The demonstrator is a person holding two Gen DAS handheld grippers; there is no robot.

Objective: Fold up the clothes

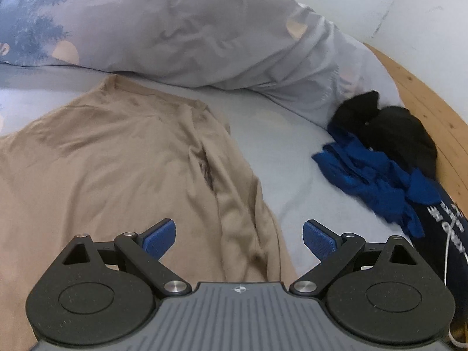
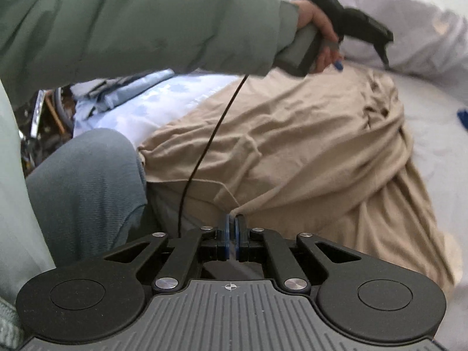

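The right gripper [image 2: 232, 231] pinches the beige cotton shirt's [image 2: 292, 134] near hem; its length runs toward 1 o'clock, where the left gripper [image 1: 239, 237] hovers, spread wide.

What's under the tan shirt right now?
The tan shirt lies on the pale blue bedsheet, which shows all around it. Its near hem is pinched in the right hand-held gripper. Anything beneath the cloth itself is covered.

Tan shirt [image 1: 117, 158]; blue garment [image 1: 365, 181]; tree-print pillow [image 1: 175, 23]
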